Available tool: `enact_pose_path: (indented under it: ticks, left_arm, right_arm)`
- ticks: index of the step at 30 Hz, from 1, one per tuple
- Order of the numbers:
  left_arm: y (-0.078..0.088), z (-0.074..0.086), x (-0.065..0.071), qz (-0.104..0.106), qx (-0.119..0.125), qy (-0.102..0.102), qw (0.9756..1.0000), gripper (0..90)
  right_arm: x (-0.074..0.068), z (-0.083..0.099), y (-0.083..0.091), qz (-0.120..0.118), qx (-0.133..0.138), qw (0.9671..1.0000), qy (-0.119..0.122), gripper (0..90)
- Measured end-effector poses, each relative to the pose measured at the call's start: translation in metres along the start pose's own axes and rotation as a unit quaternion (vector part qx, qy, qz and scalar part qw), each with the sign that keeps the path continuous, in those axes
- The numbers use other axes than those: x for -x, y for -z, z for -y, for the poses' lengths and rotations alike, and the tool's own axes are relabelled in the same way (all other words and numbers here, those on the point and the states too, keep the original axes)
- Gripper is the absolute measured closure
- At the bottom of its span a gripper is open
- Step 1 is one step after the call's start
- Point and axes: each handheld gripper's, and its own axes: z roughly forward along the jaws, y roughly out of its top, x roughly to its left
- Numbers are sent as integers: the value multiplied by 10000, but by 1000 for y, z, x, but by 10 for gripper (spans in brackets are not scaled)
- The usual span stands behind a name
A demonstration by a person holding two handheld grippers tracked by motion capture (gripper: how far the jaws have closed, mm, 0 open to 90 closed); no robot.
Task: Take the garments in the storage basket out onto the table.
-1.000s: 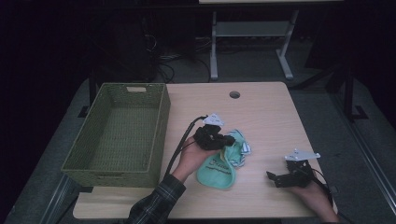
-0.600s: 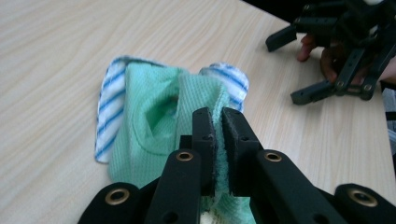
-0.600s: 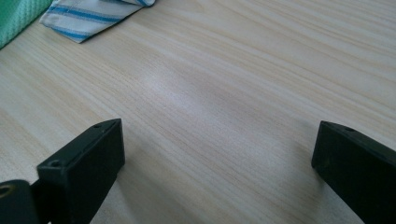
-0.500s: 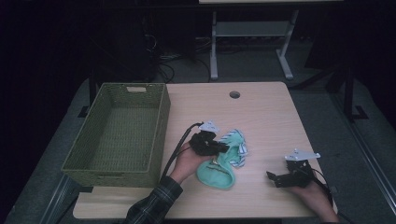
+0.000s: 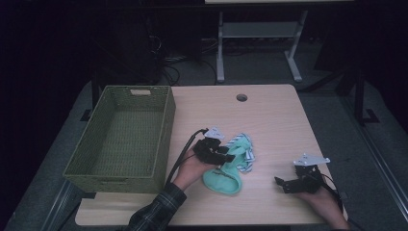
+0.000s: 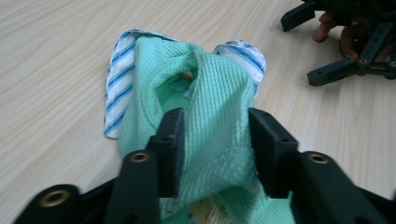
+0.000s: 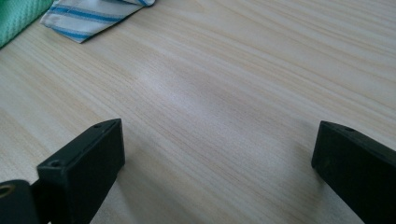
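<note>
Left gripper (image 6: 212, 140): black jaws, brass screw eyelets, black cable.
Right gripper (image 5: 285, 183): black, grey three-cornered plate.
Sleeve (image 5: 159, 209): dark plaid.

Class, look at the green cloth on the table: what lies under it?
A blue-striped white cloth pokes out from beneath the green cloth at two corners. Its middle is covered, so anything else underneath cannot be seen.

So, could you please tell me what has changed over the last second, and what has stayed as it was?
The left gripper has just been opening its jaws; a fold of the green cloth stands between them, and whether the pads press it cannot be told. The cloth has bunched a little on the table. The right gripper, open over bare wood, and the empty basket have stayed put.
</note>
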Motion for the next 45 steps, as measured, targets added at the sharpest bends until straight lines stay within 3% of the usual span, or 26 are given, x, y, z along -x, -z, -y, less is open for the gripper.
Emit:
enact_pose_path:
  ticks: [7,14,21,23,24,26,29,35,41,43,45]
  left_arm:
    - [18,3,3,-112,61,-118,9998,438]
    - [33,10,5,-144,143,-1,9998,437]
    - [42,22,11,-228,80,-30,9997,607]
    - [43,26,14,-248,25,-27,9997,706]
    - [44,27,14,-253,-1,-42,9997,706]
    - [45,31,15,-232,-22,69,9997,827]
    - [44,42,16,-268,-176,64,9995,893]
    - [37,54,19,-321,-527,-111,9980,895]
    - [26,60,22,-322,-785,-138,9963,895]
    - [20,64,22,-370,-958,-172,9946,895]
    - [18,65,22,-385,-959,-123,9946,895]
  right_arm:
    - [0,0,0,-1,-1,10000,-5,23]
    - [0,0,0,0,-1,10000,-7,23]
    - [0,0,0,0,-2,10000,-3,23]
    - [0,0,0,1,-1,10000,-1,23]
    - [0,0,0,1,-1,10000,-1,23]
    - [0,0,0,1,0,10000,2,23]
    - [0,0,0,0,1,10000,1,23]
    - [0,0,0,2,-4,10000,-8,23]
    - [0,0,0,3,-3,10000,-7,23]
    - [0,0,0,3,-3,10000,-6,23]
    - [0,0,0,3,-3,10000,-6,23]
